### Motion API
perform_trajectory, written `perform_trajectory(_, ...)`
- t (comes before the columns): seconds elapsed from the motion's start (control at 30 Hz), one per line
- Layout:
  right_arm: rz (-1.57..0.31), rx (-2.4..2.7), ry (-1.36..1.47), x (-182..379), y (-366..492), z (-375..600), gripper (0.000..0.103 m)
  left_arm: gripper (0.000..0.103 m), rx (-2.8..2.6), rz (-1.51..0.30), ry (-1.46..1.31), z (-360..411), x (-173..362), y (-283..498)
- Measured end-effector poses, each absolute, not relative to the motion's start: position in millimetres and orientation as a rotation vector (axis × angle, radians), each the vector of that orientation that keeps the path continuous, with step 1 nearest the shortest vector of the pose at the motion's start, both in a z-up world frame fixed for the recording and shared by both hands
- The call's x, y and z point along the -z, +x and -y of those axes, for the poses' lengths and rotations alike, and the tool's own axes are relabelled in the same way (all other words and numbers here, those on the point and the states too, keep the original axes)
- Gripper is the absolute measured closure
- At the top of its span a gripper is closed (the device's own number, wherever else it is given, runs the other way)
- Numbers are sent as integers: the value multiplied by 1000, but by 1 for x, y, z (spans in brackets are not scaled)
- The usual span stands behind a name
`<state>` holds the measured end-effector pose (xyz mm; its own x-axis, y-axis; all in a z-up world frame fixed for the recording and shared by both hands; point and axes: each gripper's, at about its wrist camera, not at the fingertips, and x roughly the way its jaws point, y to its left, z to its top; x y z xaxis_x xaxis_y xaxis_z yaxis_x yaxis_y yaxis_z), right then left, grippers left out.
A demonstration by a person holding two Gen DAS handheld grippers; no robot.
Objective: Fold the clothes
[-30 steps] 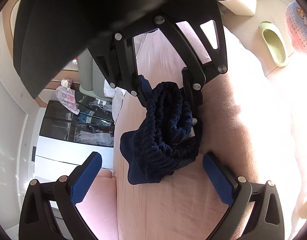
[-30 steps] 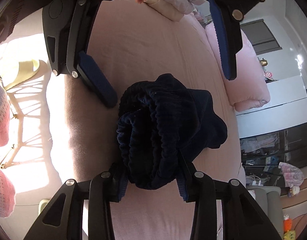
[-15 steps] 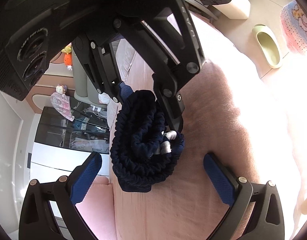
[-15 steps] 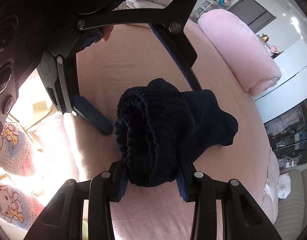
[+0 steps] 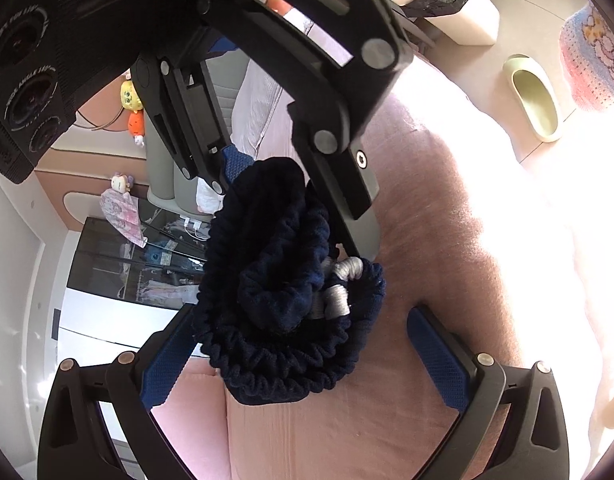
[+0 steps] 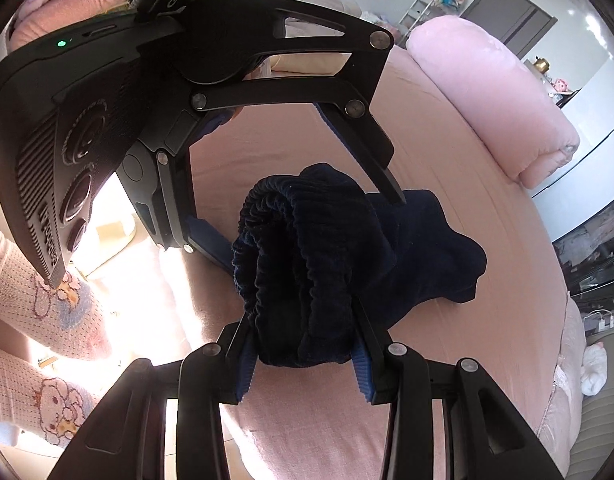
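Pink bedsheet (image 6: 447,152) covers the mattress that serves as the work surface, with a rolled pink quilt (image 6: 495,92) along its far edge. On it sits the navy ribbed garment (image 6: 307,264), bunched into a thick roll whose gathered elastic band faces the right wrist view.

Right gripper (image 6: 303,350): clamped on the near end of the roll, a blue pad pressed into each side. Left gripper (image 5: 303,354): spread wide, its pads straddling the far end of the same roll without pinching it; the cloth brushes one pad only.

Step in hand, as judged: compacting or rolling the garment, one claw holding while the other is free. The scene fits either a roll being tightened or a finished bundle about to be let go (one moment will not settle which).

A pale grey strip (image 5: 339,292) shows inside the folds, possibly a drawstring or label. What kind of garment this is cannot be made out. The roll's underside is hidden, and sun glare washes out the bed edge beside the green slipper (image 5: 535,100)
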<state>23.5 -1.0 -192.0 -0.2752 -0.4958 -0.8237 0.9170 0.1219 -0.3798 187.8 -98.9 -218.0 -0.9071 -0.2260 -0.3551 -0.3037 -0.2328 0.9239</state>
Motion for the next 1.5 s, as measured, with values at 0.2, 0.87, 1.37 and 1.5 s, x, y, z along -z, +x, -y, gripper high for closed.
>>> perform_trajectory(0.2,-1103,1468,527,178,3,17,64,0,-2340,-1885,-672,101,218,183)
perform_trajectory(0.87,-1037,1470,619,173,-16,17,64,42,-2322,-1428,-930,116,199,166)
perform_trajectory(1.37,-743,1549,756,154,-60,15,64,51,-2313,-332,-1412,179,156,96)
perform_trajectory(1.5,-684,1585,797,151,-72,17,63,53,-2332,-96,-1462,198,154,85)
